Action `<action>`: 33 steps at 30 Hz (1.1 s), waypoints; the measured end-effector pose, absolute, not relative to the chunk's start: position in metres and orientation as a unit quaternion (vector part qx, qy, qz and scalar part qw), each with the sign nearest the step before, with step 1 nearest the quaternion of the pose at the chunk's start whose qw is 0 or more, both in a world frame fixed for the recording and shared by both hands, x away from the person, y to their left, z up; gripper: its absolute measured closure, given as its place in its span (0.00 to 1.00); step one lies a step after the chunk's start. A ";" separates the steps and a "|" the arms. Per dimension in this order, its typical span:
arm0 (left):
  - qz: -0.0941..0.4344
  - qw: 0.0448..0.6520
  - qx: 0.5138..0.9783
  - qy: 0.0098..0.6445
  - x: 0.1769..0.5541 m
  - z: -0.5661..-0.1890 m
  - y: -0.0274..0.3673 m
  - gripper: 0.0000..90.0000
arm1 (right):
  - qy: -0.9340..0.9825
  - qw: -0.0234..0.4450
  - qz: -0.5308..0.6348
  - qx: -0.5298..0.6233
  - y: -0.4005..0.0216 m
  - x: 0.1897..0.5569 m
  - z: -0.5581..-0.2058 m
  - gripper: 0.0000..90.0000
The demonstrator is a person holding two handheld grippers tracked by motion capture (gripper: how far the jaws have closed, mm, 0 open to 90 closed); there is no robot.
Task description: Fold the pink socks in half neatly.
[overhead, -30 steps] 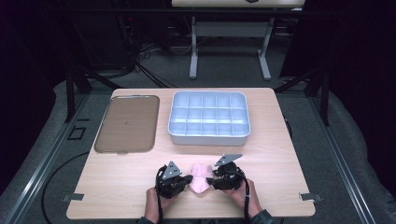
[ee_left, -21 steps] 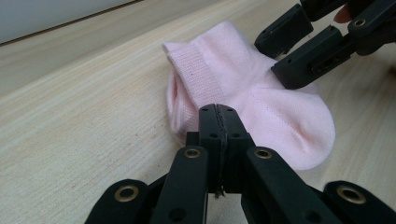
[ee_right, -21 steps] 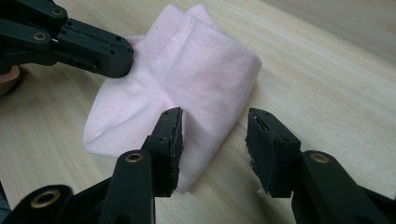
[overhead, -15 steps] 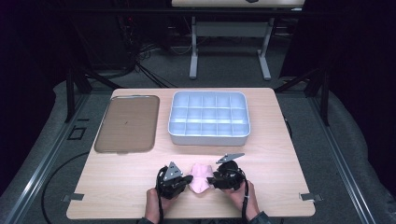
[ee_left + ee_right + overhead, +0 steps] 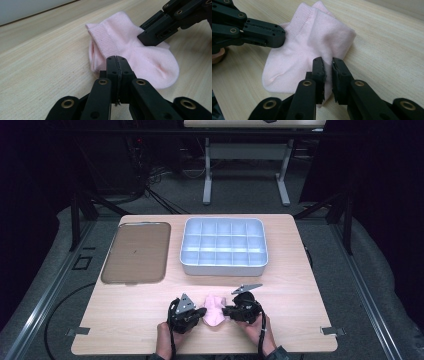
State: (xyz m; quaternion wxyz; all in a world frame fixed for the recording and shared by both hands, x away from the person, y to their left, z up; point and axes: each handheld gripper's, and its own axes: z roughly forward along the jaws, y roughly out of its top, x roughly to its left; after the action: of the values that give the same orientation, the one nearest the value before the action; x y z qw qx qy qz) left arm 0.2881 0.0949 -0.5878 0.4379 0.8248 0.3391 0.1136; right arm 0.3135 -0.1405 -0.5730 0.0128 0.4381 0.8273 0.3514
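Near front edge of the table (image 5: 125, 330), centre: a small pink sock (image 5: 214, 311) lies flat on the wood, between the two hand-held grippers. Left gripper (image 5: 199, 312): jaws together, clamped on the sock's near edge; in the left gripper view the tips meet on the fabric just below the ribbed cuff (image 5: 105, 37). Right gripper (image 5: 226, 310): jaws have just been closing, with the sock's edge between them; in the right gripper view a narrow slit remains, filled by a pinched fold of knit, so I read it as gripping the sock too. Handling, judged: very light, wholly limp, stretchy knit; it will sag and fold wherever it is unsupported, and a thin single layer could slide out of a loose pinch. Not fragile. Best holds are the doubled, thicker parts, meaning the ribbed cuff rim or a seam, with the two grips well apart on opposite edges so the fabric stays spread. Farther back stand the brown tray (image 5: 135, 251) at left and the compartmented white bin (image 5: 223, 266) at right, both apart from the sock.
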 end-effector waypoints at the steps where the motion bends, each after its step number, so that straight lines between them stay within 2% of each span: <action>1: 0.115 0.438 0.824 0.341 0.288 -0.588 0.095 0.99 | 0.827 0.012 0.351 0.438 -0.141 0.313 -0.573 0.92; 11: 0.116 0.444 0.820 0.342 0.287 -0.581 0.087 0.99 | 0.832 0.037 0.343 0.434 -0.142 0.308 -0.568 0.93; 23: 0.089 0.444 0.825 0.337 0.297 -0.586 0.071 1.00 | 0.834 0.062 0.334 0.435 -0.150 0.305 -0.559 0.93; 33: 0.096 0.439 0.827 0.337 0.297 -0.587 0.069 1.00 | 0.853 0.100 0.310 0.408 -0.138 0.300 -0.546 0.92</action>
State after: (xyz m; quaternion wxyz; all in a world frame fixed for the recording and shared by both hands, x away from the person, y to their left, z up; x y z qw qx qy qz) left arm 0.2966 0.0688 -0.5870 0.4393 0.8274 0.3365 0.0961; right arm 0.3002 -0.1385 -0.5456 0.0996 0.4081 0.8530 0.3098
